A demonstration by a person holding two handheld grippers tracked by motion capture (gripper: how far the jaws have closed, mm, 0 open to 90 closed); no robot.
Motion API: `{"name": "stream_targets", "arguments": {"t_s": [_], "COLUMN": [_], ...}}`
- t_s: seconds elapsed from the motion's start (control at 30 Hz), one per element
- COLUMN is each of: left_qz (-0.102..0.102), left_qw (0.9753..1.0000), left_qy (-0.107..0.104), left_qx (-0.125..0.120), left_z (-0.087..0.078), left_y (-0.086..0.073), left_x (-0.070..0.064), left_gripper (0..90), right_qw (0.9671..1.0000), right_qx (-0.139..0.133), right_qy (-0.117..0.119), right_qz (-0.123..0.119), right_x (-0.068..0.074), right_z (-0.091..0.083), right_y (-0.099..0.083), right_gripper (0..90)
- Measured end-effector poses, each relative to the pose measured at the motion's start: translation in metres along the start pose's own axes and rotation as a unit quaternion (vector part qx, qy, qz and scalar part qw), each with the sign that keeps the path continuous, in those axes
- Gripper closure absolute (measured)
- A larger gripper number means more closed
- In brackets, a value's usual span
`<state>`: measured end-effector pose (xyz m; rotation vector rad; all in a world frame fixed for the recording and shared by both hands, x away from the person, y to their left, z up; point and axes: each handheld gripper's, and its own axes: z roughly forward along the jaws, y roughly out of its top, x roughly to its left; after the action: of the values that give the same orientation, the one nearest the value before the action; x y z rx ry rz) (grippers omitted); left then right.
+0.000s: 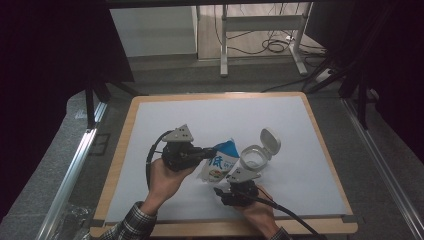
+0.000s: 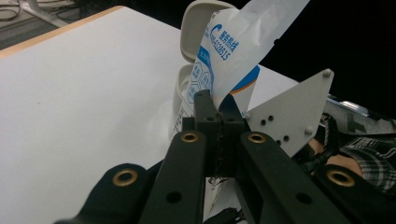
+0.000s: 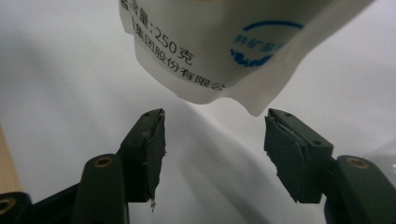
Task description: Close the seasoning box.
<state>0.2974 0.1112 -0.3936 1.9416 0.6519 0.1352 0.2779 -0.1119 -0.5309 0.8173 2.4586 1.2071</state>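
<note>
The white and blue plastic pouch with printed text (image 1: 220,164) is near the middle of the white table surface (image 1: 165,115), a little toward the person's side, and it is lifted up between the two grippers. The left gripper (image 2: 218,109) has its black jaws pressed together on the edge of the pouch and holds it there. Just beside the pouch, on its right in the high view, stands a white plastic container with an open flip lid (image 1: 257,152). The right gripper (image 3: 212,140) is below the lower edge of the pouch; its jaws are wide apart and do not touch the pouch. Each gripper is held by a hand, left hand (image 1: 167,181) and right hand (image 1: 257,212).
</note>
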Motion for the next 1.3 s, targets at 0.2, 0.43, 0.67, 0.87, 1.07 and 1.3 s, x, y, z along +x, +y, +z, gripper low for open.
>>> {"name": "stream_targets", "arguments": {"t_s": [0.2,0.43,0.67,0.87,1.07,1.3], "left_qz": [-0.002,-0.002,-0.005,-0.010,-0.009,-0.012], "left_qw": [1.0000,1.0000,0.9999,0.9998,0.9996,0.9994], "left_qy": [-0.004,-0.009,-0.013,-0.019,-0.026,-0.031], "left_qx": [0.001,0.002,0.002,-0.002,-0.001,0.000], "left_z": [0.000,0.000,-0.002,-0.003,-0.003,-0.002], "left_y": [0.003,0.005,0.007,0.008,0.011,0.011], "left_x": [-0.002,-0.004,-0.005,-0.006,-0.009,-0.010], "left_gripper": [90.0,90.0,90.0,90.0,90.0,90.0], "right_qw": [0.9996,0.9984,0.9972,0.9944,0.9897,0.9861], "right_qx": [-0.014,-0.022,-0.032,-0.048,-0.066,-0.080], "right_qy": [-0.016,-0.036,-0.050,-0.068,-0.093,-0.108], "right_qz": [-0.018,-0.036,-0.047,-0.065,-0.087,-0.098], "right_x": [0.002,0.006,0.006,0.008,0.013,0.015], "right_z": [0.005,0.008,0.009,0.008,0.009,0.009], "right_y": [0.001,0.001,0.001,0.001,0.001,0.000], "right_gripper": [38.4,38.4,38.4,38.4,37.9,38.4]}}
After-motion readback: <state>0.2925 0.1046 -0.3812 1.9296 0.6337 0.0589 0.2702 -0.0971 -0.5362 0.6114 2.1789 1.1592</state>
